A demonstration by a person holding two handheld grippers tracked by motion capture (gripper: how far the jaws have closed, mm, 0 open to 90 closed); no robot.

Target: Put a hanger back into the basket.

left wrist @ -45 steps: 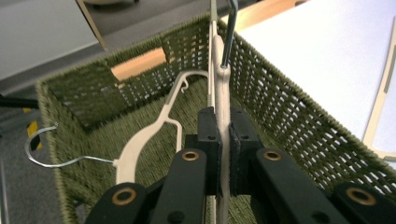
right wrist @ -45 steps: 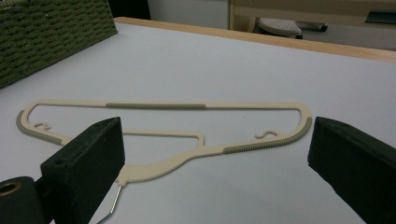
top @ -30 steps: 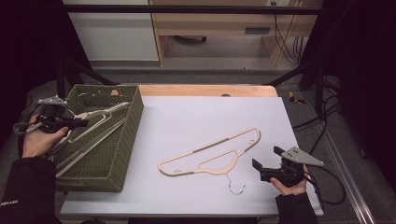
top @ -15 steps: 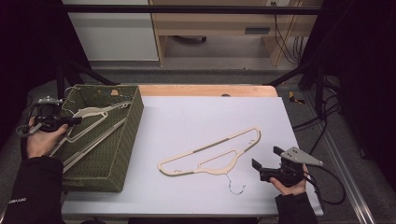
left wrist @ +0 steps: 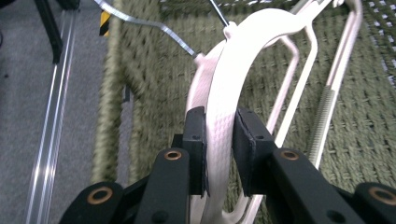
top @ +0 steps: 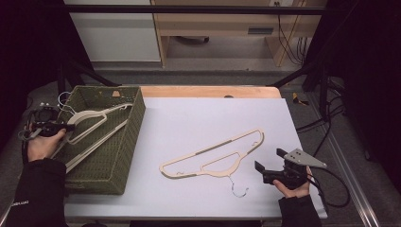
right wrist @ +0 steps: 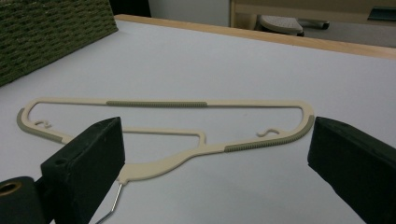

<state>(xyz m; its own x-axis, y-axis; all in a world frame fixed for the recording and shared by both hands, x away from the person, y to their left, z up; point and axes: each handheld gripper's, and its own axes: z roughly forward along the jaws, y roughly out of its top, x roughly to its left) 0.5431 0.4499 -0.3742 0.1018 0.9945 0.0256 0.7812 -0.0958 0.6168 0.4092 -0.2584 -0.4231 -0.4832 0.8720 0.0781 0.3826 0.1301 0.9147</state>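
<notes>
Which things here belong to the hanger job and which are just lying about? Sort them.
In the job:
- white hanger between the left gripper's pads
- green woven basket
- beige hanger on the table
- right gripper, open

Lying about:
- cables on the floor
- yellow-and-black tool beside the table

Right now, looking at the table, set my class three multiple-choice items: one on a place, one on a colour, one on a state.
1. Where does the beige hanger lie? A in the basket; B on the table; C on the floor.
2. What colour is the basket? A green; B red; C blue.
3. How do the right gripper jaws stand? A shut on the hanger; B shut empty; C open.
B: it lies flat on the white top. A: its weave is green. C: the jaws stand wide apart, nothing between.
</notes>
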